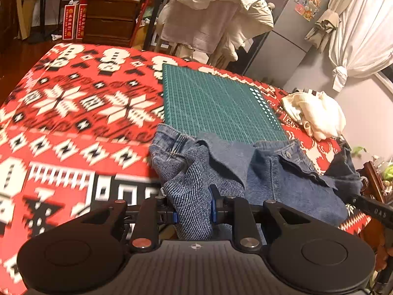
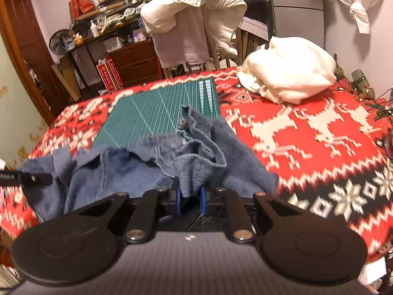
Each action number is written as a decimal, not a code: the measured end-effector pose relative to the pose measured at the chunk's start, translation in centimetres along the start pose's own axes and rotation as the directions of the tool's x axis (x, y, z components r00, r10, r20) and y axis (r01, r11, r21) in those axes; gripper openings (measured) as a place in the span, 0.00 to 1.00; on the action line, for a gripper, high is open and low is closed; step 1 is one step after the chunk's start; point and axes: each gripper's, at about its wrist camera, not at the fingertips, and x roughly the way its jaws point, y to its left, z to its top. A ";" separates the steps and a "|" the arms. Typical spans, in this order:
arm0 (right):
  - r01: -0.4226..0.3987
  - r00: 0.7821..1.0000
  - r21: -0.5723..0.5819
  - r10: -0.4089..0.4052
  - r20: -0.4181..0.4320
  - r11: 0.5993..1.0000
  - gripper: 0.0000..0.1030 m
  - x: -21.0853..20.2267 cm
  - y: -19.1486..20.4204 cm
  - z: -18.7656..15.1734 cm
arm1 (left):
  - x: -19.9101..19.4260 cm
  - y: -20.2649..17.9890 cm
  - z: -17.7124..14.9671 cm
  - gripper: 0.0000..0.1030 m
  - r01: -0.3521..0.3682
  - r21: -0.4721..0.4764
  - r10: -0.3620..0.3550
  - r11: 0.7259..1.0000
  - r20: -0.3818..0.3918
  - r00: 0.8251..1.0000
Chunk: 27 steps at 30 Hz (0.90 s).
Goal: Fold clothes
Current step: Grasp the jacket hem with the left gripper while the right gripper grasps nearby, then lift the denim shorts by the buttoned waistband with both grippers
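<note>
The denim garment (image 1: 270,172) lies crumpled on the near edge of the green cutting mat (image 1: 216,103), spilling from it onto the red patterned blanket (image 1: 73,123) that covers the surface. Your left gripper (image 1: 193,211) has its jaws pinching a bunched fold of the denim, the cloth filling the gap between the blue pads. Your right gripper (image 2: 190,201) likewise has its jaws pinching a raised wad of the same garment (image 2: 137,169), which humps up ahead of it with a metal button showing near the top edge. A black bar of the other gripper pokes in at the garment's far side in each view. Beyond the mat's right edge sits a heap of cream-white clothing (image 2: 289,78) on the blanket (image 2: 319,135). Past the mat's far edge, off the surface, a chair draped with pale fabric (image 1: 216,17) stands, with a dark wooden drawer unit (image 1: 110,19) further left
</note>
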 end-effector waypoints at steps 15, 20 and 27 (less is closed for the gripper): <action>-0.056 0.997 0.118 0.061 -0.040 0.991 0.24 -4.5 -3.5 -4.2 | -3.6 2.6 -2.8 0.47 0.063 -0.090 -0.061 0.994 0.019 0.998; -0.041 0.999 0.094 0.042 -0.010 0.995 0.26 -6.8 -4.5 -2.2 | -5.1 3.6 -1.6 0.53 0.055 -0.096 -0.051 0.994 0.042 0.998; 0.011 0.998 0.011 -0.012 0.059 1.000 0.33 -6.3 -6.2 2.3 | -3.3 5.4 1.5 0.60 0.039 -0.102 -0.038 0.994 0.012 0.999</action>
